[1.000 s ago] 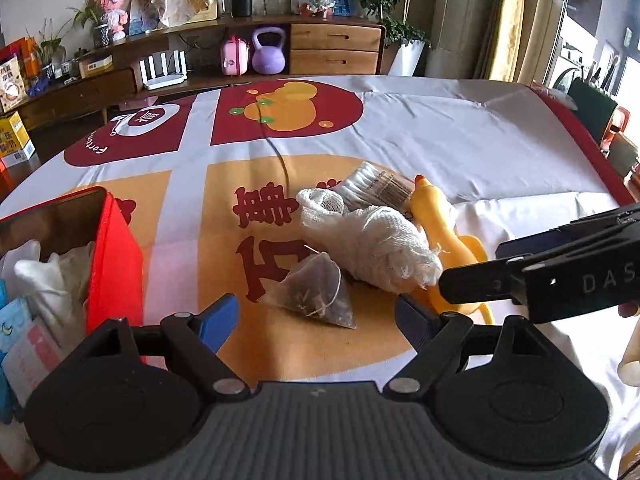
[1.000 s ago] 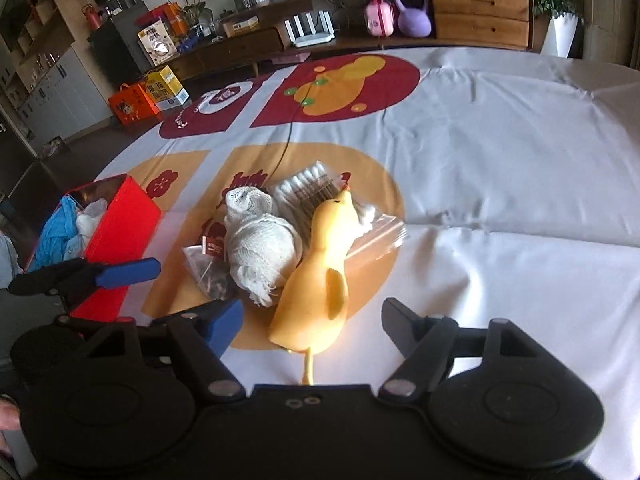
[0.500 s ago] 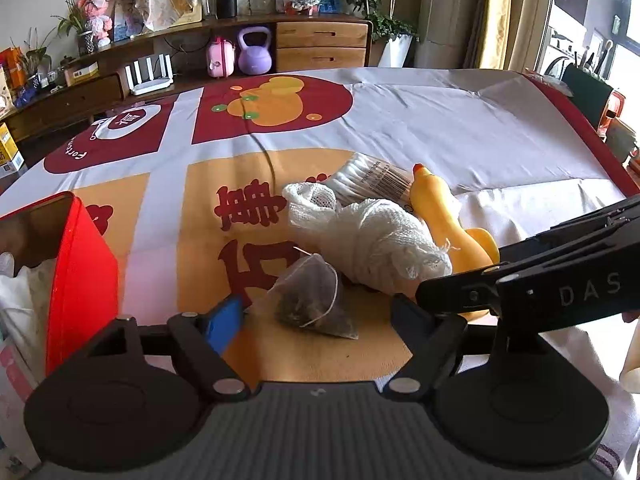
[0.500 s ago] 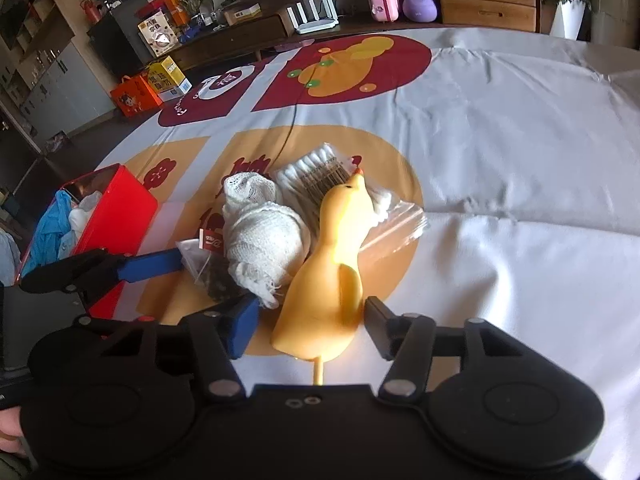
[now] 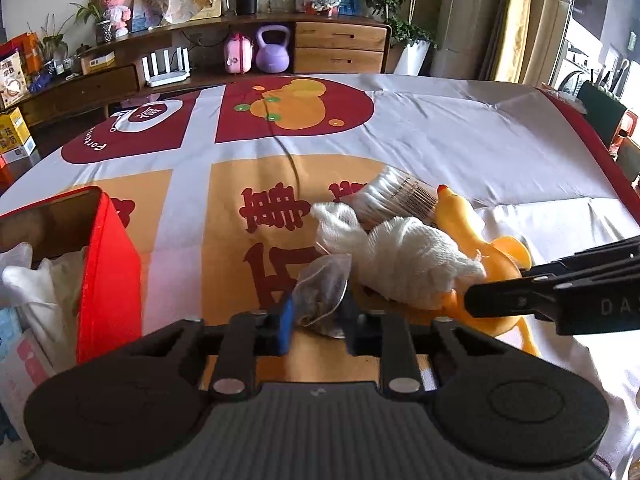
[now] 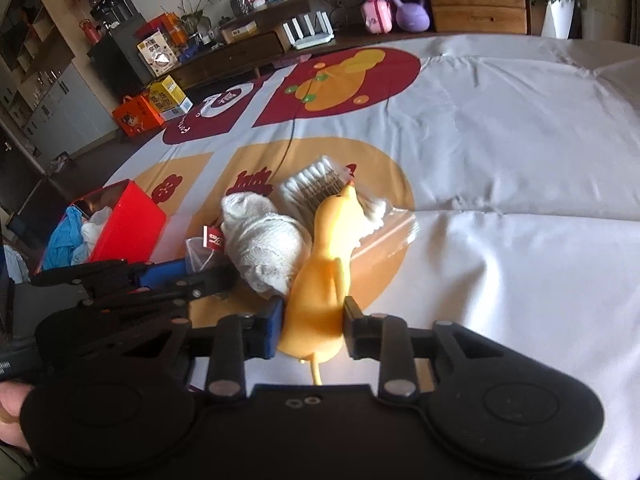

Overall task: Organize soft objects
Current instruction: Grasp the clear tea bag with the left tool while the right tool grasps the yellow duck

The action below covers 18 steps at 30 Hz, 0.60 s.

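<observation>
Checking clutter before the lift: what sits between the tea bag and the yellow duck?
The white gauze roll, touching both the tea bag and the yellow duck. It shows in both wrist views, clearest in the left.

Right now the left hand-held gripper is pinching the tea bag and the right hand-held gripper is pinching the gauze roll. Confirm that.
Not quite. The left hand-held gripper has just been closing and pinches the tea bag, but the right hand-held gripper, also just closing, clamps the yellow rubber chicken, not the gauze roll, which lies beside it. The right wrist view shows this.
</observation>
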{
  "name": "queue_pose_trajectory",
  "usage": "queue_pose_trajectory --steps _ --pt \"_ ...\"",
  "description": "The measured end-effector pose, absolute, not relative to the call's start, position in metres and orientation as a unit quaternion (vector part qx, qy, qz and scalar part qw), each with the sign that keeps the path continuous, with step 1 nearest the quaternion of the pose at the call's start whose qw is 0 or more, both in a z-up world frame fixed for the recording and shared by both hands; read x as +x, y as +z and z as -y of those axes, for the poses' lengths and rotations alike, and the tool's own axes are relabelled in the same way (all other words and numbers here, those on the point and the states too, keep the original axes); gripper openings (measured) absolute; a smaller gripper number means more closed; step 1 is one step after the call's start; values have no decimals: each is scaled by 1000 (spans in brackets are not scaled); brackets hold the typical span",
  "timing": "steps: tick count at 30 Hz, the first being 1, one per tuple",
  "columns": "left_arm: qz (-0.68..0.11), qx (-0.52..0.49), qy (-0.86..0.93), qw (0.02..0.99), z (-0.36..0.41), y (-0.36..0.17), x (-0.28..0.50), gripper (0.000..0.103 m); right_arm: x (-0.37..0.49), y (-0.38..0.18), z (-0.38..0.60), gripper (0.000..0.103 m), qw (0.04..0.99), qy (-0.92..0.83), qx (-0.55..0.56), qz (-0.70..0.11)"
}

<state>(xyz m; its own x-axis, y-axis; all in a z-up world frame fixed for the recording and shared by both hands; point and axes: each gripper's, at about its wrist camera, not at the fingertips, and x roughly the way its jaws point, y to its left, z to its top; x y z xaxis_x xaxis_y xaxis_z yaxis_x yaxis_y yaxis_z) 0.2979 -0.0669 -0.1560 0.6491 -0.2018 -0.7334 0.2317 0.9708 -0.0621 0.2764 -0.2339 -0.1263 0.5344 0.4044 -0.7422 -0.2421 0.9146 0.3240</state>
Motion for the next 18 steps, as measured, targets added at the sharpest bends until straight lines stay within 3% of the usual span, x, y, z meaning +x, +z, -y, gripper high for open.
queue_pose_trajectory --steps 8,11,18 --pt "-407 4 -118 906 63 -147 287 18 261 -122 236 23 875 189 74 -440" --pt "-407 3 -116 906 62 -144 282 17 256 -123 234 32 873 191 56 -446" --pt "-408 4 -115 906 60 -140 277 17 254 -114 246 40 878 177 80 -438"
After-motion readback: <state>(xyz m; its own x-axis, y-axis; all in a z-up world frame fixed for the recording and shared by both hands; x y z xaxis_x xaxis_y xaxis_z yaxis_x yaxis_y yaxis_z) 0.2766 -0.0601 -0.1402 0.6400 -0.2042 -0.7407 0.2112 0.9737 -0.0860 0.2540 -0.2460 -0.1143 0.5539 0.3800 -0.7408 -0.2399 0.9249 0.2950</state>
